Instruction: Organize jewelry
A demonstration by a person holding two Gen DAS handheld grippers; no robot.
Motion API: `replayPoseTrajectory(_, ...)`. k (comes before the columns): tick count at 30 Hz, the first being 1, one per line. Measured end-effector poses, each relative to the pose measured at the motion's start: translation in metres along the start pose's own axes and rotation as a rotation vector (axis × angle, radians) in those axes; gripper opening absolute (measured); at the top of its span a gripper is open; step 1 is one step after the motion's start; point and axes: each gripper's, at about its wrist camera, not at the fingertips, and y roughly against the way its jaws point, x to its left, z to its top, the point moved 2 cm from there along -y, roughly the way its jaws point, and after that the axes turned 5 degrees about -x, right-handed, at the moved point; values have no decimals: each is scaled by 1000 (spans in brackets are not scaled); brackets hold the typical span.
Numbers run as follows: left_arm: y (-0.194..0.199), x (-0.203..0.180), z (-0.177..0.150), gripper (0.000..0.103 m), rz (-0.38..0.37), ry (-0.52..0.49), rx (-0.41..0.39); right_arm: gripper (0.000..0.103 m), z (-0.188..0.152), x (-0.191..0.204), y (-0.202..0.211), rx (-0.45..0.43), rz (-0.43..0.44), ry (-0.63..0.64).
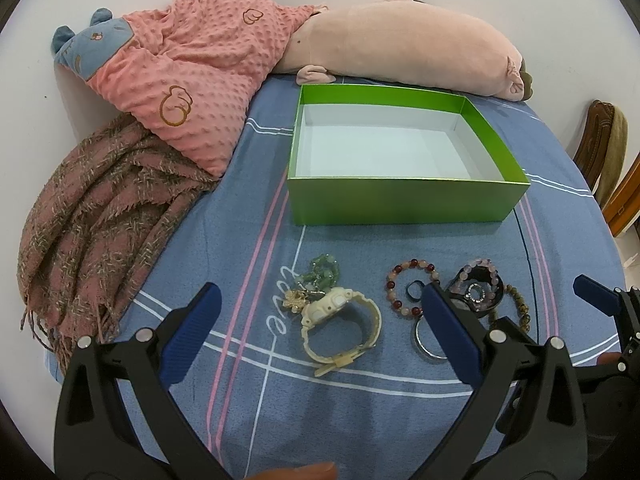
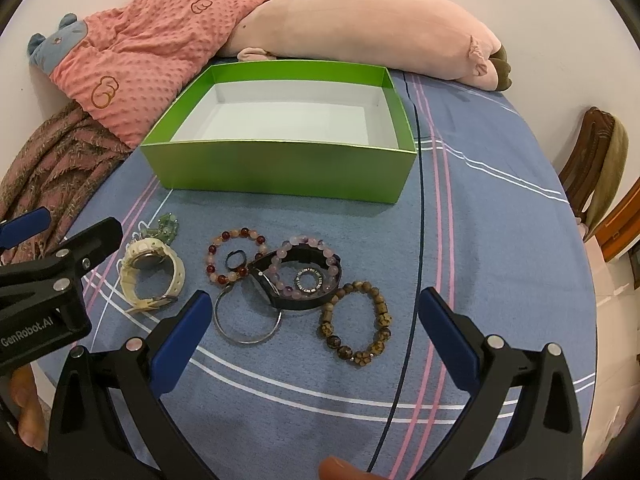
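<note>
Both my wrist views are evenly lit, soft indoor light from above, no hard shadows. Only faint shade under the green box (image 1: 404, 200) and inside its white walls. Mild sheen along the box's front face in the right view. Strong fisheye bend: the bed sheet (image 2: 480, 240) edge curves, corners go black in a vignette. Centre is sharp; I read single beads. The near black arms of each hand-held gripper look slightly soft.

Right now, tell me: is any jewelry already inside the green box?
No, the green box shows only its bare white floor; the bracelets lie on the bedsheet before it.
</note>
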Motion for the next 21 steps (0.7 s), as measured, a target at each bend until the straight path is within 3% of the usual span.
replayPoseTrajectory(21, -6, 1, -9, 101, 2, 0, 4, 102, -2, 5, 1, -1, -2, 5)
